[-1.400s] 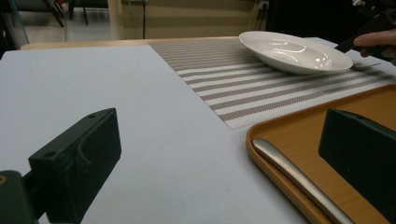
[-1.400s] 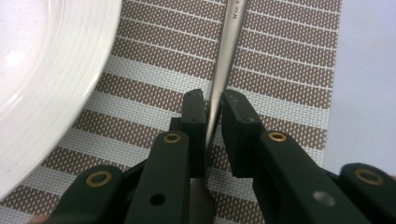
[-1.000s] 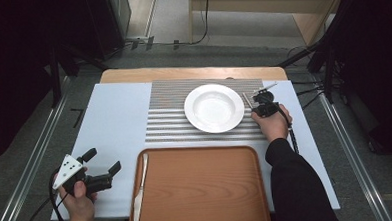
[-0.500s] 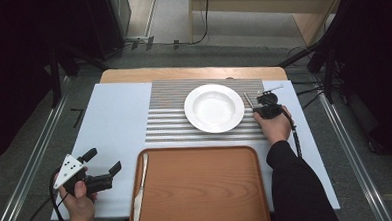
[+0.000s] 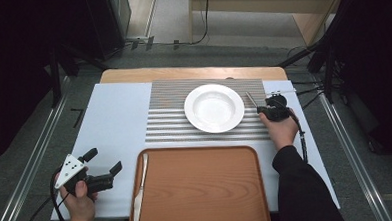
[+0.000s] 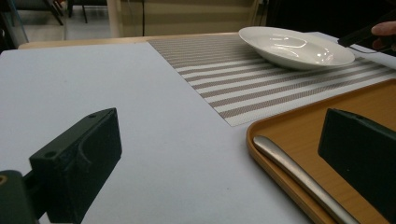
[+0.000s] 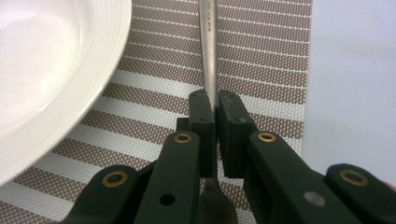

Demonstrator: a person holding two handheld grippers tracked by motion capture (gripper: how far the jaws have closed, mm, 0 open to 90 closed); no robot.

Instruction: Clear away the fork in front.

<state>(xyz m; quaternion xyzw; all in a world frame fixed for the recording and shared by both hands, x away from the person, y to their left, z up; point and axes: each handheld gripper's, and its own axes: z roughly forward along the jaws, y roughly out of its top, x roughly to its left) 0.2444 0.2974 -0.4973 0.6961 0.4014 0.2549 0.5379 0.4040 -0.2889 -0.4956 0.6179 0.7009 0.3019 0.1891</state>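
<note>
Right gripper [image 7: 215, 109] shifted beside plate [image 5: 214, 107], clamping utensil [image 7: 208, 42].

My wooden table [image 5: 192, 72] shows bare only along its far edge, upper centre of the high view. A pale blue-white sheet [image 5: 114, 119] covers most of it. On the sheet lie a brown-and-white striped woven placemat [image 5: 169, 124] at centre and a rectangular brown wooden tray [image 5: 202, 190], low centre, just below the mat.

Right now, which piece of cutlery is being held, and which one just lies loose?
The right gripper clamps the fork beside the plate. The knife lies loose on the tray.
</note>
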